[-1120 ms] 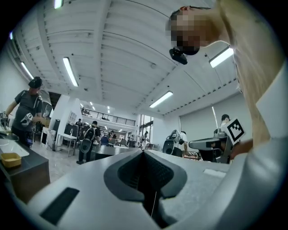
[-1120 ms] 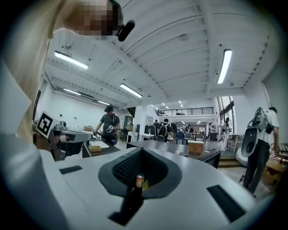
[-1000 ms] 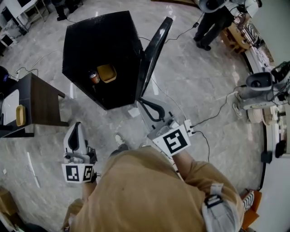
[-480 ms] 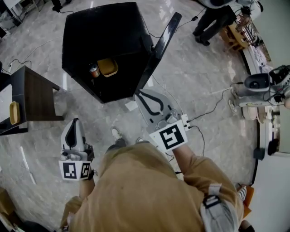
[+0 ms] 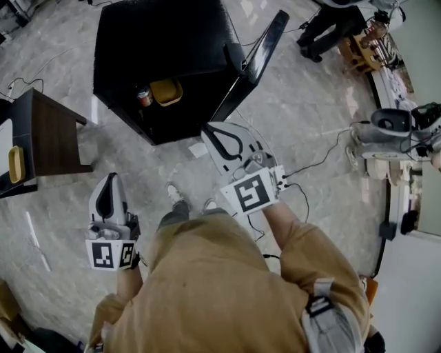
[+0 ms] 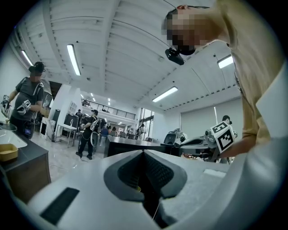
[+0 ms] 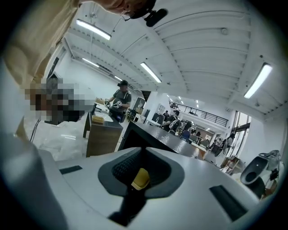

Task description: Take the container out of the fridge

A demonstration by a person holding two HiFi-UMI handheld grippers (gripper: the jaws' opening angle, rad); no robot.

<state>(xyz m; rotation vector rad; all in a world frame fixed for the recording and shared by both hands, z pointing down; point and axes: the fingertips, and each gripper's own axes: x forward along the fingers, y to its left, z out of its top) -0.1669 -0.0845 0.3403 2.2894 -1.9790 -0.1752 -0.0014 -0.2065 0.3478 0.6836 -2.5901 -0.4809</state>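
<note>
A black fridge [image 5: 165,41] stands on the floor with its door [image 5: 258,52] swung open to the right. On its shelf lie a yellow container [image 5: 166,91] and a can [image 5: 144,96] to its left. My right gripper [image 5: 209,129] is shut and empty, pointing at the fridge's lower right corner, a short way off it. Lower left, my left gripper [image 5: 110,178] is shut too, further from the fridge. The left gripper view shows closed jaws [image 6: 144,152] and the right gripper's marker cube [image 6: 223,137]. In the right gripper view the jaws [image 7: 143,150] meet before the fridge [image 7: 153,137].
A dark wooden side table [image 5: 48,138] with a yellow tray [image 5: 14,164] stands left of the fridge. Cables [image 5: 324,158] run over the marble floor to grey equipment [image 5: 389,131] at the right. Another person [image 5: 331,21] stands at the back right. My own shoe [image 5: 172,193] is between the grippers.
Both grippers have moved forward toward the fridge and a little down. The right one has rolled and drawn nearer the fridge's corner. Both stay shut.
</note>
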